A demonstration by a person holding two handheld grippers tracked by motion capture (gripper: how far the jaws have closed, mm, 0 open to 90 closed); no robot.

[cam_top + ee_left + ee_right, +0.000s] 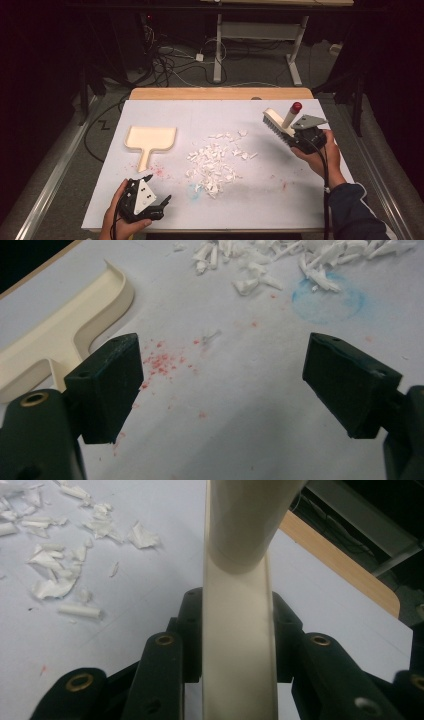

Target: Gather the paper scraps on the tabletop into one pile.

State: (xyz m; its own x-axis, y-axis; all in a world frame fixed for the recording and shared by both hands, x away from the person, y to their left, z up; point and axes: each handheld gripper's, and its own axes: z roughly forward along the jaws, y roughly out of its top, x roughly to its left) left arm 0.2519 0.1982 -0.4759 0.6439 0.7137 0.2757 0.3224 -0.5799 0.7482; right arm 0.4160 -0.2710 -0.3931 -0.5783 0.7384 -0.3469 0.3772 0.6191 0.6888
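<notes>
Sweeping not yet begun: the heap of white torn paper scraps lies loose at the middle of the desk, none of it gathered. The cream plastic dustpan lies flat toward the left edge of the desk, handle pointing to the near edge, its tray free of scraps and well apart from the heap.

Item, right hand-held gripper: near the right edge of the desk, raised off the surface, jaws closed on the cream plastic hand brush with red-capped handle. The right gripper view shows the brush stem clamped between the two black jaws. Bristles point toward the heap but stand apart from it.

Item, left hand-held gripper: at the near left corner of the desk, jaws wide apart, nothing between them; the left gripper view shows bare desk and the dustpan handle just beside it, not touched.

Remaining, by judgement: taking up the dustpan, brushing the scraps in.
</notes>
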